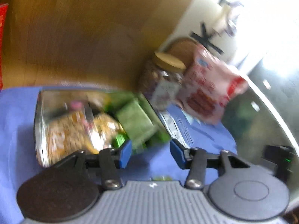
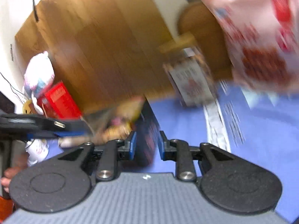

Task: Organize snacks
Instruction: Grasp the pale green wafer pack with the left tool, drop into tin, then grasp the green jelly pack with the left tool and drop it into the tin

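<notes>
Two risks:
- Right gripper (image 2: 146, 145) clamps dark snack box (image 2: 147, 130); pads (image 2: 133, 145) sit low, so it may tip.
- Left gripper (image 1: 149, 154) gapes empty over clear bin (image 1: 38, 123); blur suggests speed, could clip green packs (image 1: 136, 121).

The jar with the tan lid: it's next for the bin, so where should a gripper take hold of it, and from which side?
Judging by its pose, grip the jar around its body just below the tan lid. It stands upright on the blue cloth, so come in level from the bin's side; the pink snack bag crowds the opposite side. Blur hides finer detail.
</notes>
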`<move>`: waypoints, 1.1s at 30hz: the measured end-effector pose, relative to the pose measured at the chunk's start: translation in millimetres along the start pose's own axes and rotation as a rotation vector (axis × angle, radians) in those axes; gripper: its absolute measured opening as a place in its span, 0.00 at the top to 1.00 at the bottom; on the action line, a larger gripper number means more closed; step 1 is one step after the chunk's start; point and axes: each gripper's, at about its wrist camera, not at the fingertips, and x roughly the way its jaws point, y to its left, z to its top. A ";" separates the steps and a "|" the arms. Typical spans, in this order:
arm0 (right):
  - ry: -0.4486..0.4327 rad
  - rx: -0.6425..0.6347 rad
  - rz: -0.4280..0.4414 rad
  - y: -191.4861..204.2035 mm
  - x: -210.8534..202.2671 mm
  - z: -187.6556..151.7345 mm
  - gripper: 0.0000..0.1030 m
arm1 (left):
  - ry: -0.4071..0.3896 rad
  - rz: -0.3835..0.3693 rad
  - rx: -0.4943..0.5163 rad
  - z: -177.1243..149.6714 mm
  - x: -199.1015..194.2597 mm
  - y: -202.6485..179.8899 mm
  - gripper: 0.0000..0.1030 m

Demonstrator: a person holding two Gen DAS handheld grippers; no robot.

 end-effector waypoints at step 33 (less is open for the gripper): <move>-0.112 0.187 0.125 13.3 -21.3 -66.3 0.86 | 0.177 -0.102 -0.175 -55.6 44.7 0.0 0.74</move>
